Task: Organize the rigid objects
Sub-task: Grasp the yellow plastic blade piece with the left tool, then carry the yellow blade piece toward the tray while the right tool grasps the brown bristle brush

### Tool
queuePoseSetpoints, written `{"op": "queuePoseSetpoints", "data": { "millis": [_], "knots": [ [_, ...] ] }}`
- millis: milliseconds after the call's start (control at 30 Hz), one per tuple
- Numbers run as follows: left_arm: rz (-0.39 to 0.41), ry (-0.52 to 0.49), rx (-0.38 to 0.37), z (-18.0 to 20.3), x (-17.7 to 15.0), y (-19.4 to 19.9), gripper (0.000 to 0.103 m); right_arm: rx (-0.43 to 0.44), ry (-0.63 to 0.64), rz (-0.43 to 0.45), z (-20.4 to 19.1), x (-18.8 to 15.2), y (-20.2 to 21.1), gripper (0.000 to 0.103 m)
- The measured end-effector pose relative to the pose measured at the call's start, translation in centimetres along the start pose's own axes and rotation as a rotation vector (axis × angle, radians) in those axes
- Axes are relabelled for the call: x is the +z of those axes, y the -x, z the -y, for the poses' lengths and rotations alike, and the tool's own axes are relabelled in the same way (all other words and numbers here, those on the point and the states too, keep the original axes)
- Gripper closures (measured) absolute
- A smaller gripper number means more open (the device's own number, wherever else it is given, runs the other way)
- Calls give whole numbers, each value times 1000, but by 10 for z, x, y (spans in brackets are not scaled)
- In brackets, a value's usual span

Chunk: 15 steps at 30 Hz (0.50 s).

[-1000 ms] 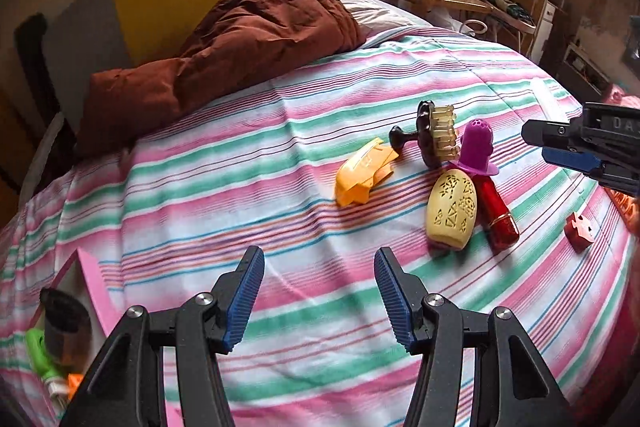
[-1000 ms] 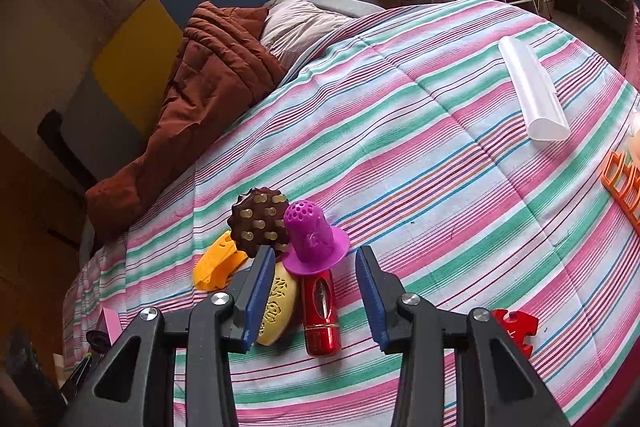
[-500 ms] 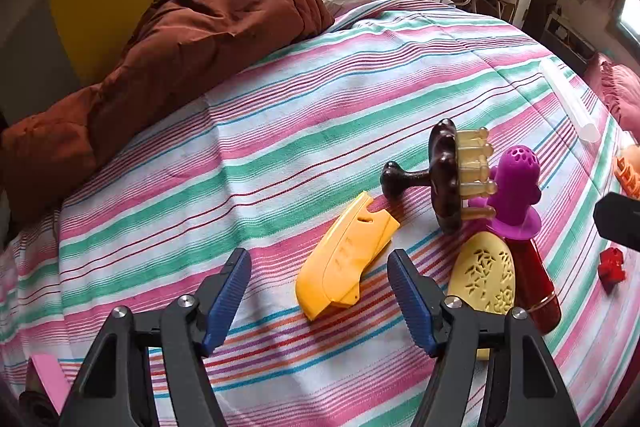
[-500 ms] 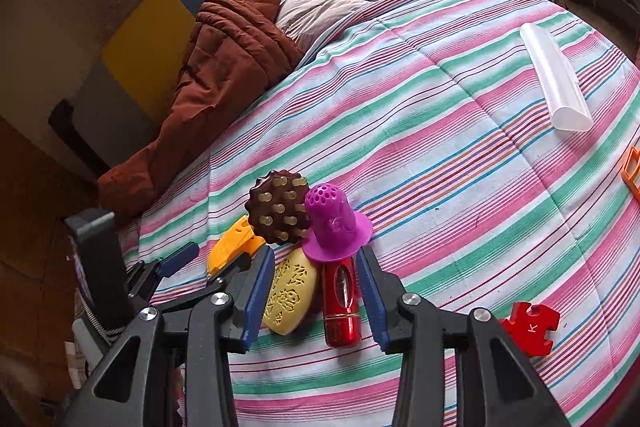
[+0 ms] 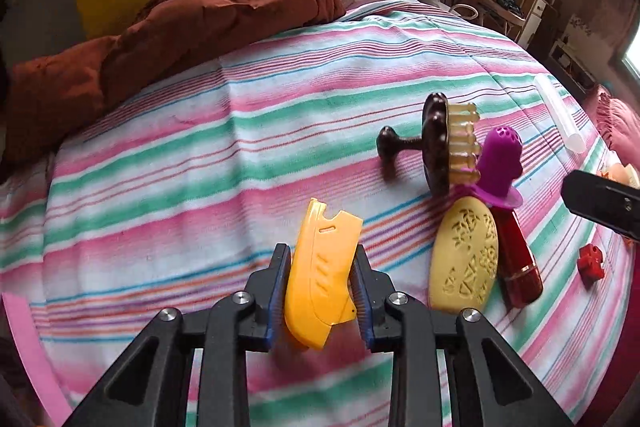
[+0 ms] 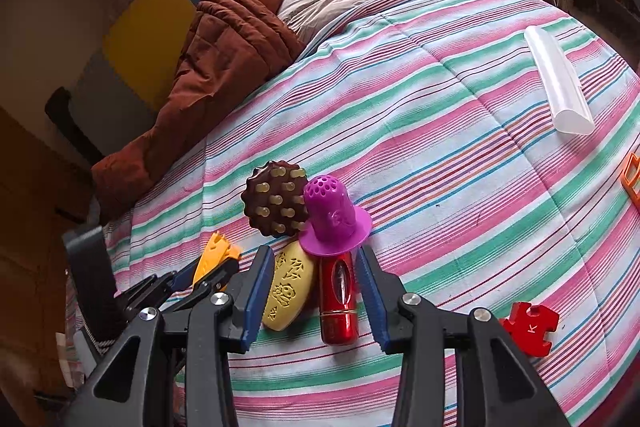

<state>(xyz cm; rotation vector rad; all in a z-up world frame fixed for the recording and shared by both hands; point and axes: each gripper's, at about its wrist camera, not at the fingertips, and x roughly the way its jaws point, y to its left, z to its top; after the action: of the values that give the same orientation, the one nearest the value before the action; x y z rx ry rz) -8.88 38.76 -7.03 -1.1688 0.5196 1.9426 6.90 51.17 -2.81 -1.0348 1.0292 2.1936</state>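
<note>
My left gripper [image 5: 320,291] is shut on a yellow plastic piece [image 5: 324,279] on the striped bed cover; it also shows in the right wrist view [image 6: 214,259]. To its right lie a brown massage brush [image 5: 436,147], a purple perforated cap [image 5: 500,163], a cream oval piece [image 5: 466,255] and a red tube [image 5: 520,267]. My right gripper [image 6: 312,295] is open, with the cream oval piece [image 6: 288,287] and the red tube [image 6: 338,299] between its fingers, just in front of the purple cap [image 6: 332,219] and the brush [image 6: 274,203].
A red puzzle piece [image 6: 528,327] lies right of my right gripper. A clear plastic tube [image 6: 558,83] lies at the far right, an orange item [image 6: 632,179] at the right edge. A brown quilt [image 5: 180,11] is heaped at the bed's head. A pink box edge [image 5: 24,347] is at lower left.
My left gripper has moved forward to the yellow piece and closed on it. My right gripper has come slightly closer over the oval piece and red tube, staying open.
</note>
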Motion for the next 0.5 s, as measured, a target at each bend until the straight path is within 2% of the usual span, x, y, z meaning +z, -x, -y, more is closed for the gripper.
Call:
{"op": "queuePoseSetpoints", "data": {
  "millis": [167, 333, 500],
  "knots": [
    [35, 41, 13, 1, -33, 38, 73, -12, 44, -33, -7, -3, -7, 60],
    [76, 70, 6, -1, -65, 77, 73, -30, 140, -72, -23, -11, -17, 60],
    [108, 104, -14, -15, -93, 112, 73, -75, 307, -62, -51, -9, -22, 60]
  ]
}}
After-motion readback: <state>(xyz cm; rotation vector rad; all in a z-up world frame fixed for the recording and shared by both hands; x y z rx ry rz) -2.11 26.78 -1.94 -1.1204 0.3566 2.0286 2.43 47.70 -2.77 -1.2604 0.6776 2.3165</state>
